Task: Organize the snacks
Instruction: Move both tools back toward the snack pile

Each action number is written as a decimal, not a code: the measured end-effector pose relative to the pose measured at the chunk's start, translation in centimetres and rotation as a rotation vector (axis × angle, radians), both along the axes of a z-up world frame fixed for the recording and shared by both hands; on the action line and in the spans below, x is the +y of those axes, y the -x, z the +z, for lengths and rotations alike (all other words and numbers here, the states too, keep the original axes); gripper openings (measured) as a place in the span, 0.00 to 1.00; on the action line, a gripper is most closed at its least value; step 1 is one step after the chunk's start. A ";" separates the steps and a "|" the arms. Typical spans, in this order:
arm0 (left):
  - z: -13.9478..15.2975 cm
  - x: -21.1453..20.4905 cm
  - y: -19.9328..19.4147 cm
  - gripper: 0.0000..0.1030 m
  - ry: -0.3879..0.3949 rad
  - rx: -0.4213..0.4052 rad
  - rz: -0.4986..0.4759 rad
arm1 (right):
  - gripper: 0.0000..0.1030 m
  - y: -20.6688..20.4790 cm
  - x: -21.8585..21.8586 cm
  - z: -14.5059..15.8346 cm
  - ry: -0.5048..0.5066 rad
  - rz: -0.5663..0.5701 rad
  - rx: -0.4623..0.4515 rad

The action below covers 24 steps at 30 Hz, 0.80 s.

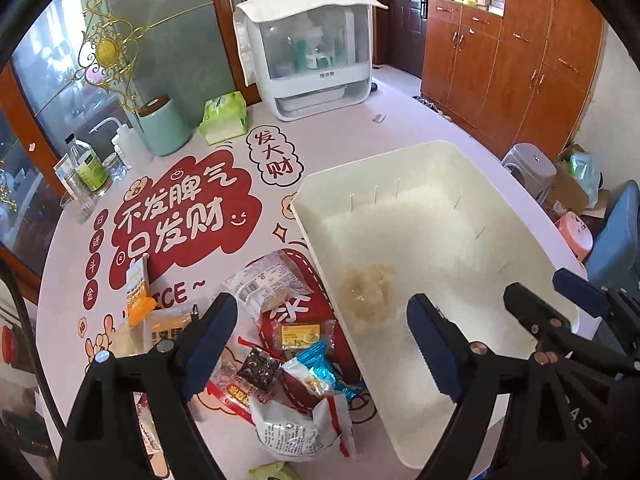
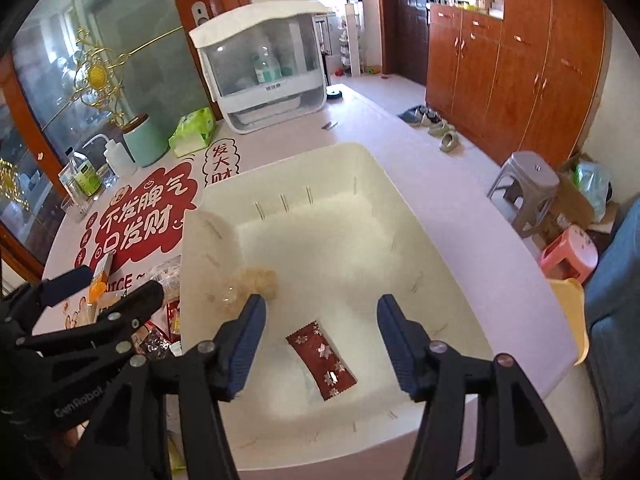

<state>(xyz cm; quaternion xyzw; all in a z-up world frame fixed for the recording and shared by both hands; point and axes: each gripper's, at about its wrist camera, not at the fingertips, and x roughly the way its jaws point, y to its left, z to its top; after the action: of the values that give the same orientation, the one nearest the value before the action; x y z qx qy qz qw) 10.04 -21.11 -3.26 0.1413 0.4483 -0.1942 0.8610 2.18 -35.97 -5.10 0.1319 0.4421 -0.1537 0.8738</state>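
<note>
A white bin (image 1: pixel 440 184) (image 2: pixel 304 168) stands on the table. Inside it lie a clear-wrapped beige snack (image 1: pixel 370 292) (image 2: pixel 256 280) and a dark red wrapper with silver flowers (image 2: pixel 322 362). Several snack packets lie on the table left of the bin: a blue foil one (image 1: pixel 320 368), a dark brown one (image 1: pixel 258 368), a white and red bag (image 1: pixel 300 428), an orange one (image 1: pixel 138 292). My left gripper (image 1: pixel 320 340) is open and empty, straddling the bin's left wall. My right gripper (image 2: pixel 320 344) is open and empty above the red wrapper; it also shows in the left wrist view (image 1: pixel 560 300).
At the back of the table stand a white countertop appliance (image 1: pixel 308 48), a green tissue pack (image 1: pixel 224 116), a mint canister (image 1: pixel 164 126) and bottles (image 1: pixel 86 164). Plastic stools (image 2: pixel 528 188) and wooden cabinets (image 2: pixel 512 60) lie to the right.
</note>
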 end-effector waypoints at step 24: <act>6.0 11.2 2.2 0.84 0.080 -0.050 0.102 | 0.57 1.7 7.4 5.5 0.013 0.087 -0.096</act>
<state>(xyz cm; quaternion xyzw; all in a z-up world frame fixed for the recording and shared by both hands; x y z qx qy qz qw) 7.86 -9.90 2.71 0.0888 0.4253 -0.1644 0.8855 0.51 -28.54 0.37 0.1142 0.4038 -0.1120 0.9007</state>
